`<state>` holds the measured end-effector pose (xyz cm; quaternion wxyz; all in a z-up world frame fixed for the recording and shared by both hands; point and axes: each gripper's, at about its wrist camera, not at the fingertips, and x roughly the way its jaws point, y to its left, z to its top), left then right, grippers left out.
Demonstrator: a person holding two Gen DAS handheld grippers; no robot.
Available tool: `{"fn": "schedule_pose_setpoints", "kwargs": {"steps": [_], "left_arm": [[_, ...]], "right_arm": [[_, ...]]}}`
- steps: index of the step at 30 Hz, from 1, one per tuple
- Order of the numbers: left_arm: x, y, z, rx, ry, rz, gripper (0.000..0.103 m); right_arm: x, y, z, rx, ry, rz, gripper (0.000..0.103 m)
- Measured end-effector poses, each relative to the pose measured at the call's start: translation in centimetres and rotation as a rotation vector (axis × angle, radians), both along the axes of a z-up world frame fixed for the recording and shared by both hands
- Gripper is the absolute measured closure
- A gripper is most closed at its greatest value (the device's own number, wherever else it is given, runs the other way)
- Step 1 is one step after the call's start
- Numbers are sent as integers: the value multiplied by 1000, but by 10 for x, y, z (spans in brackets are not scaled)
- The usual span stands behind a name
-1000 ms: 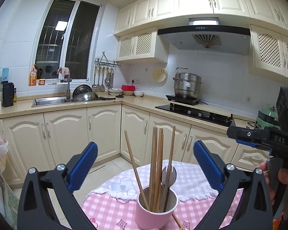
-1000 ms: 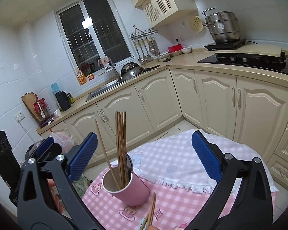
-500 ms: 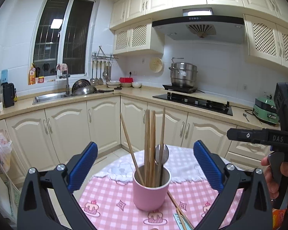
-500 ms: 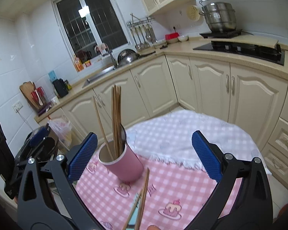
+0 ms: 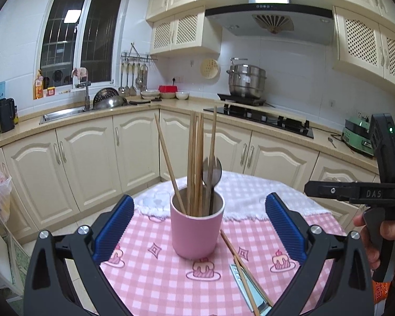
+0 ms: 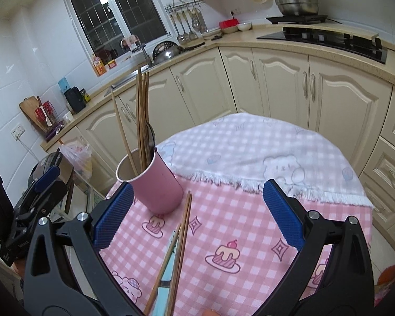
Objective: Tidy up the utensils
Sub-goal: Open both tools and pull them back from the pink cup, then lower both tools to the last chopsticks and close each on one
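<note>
Pink cup [image 5: 196, 230] upright on round table [image 6: 250, 221], on pink checked cloth. Inside cup: bundle of wooden chopsticks [image 5: 196, 158] plus metal spoon [image 5: 212, 169], bowl up. Two loose chopsticks [image 6: 180, 239] flat on cloth just beside cup base, crossing knife [image 5: 246, 287]. Left hand-held gripper [image 5: 198, 229] spread wide, cup between its fingers, holding nothing. Right hand-held gripper [image 6: 196, 214] spread wide, empty, over loose chopsticks, cup near its left finger.
</note>
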<state>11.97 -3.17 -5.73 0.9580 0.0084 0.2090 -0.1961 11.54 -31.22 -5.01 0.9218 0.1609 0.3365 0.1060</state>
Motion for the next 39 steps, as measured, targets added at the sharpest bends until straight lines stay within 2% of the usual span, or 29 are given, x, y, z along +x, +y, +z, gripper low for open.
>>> {"fn": "schedule_pose_setpoints", "kwargs": {"steps": [6, 12, 23, 29, 35, 39], "left_arm": [[-3, -3, -15, 4, 49, -15, 5], [-8, -12, -41, 34, 114, -34, 5], [-17, -22, -90, 134, 219, -43, 5], [-15, -15, -105, 166, 261, -11, 5], [-19, -18, -116, 198, 286, -29, 5], [-24, -27, -119, 213, 290, -61, 5]], "right_arm": [[-2, 7, -14, -11, 47, 35, 6], [-2, 14, -45, -24, 141, 75, 6], [-14, 39, -94, -132, 262, 191, 6], [-14, 59, -110, -197, 282, 244, 7], [-13, 68, -120, -294, 290, 253, 8], [-13, 56, -120, -281, 304, 229, 9]]}}
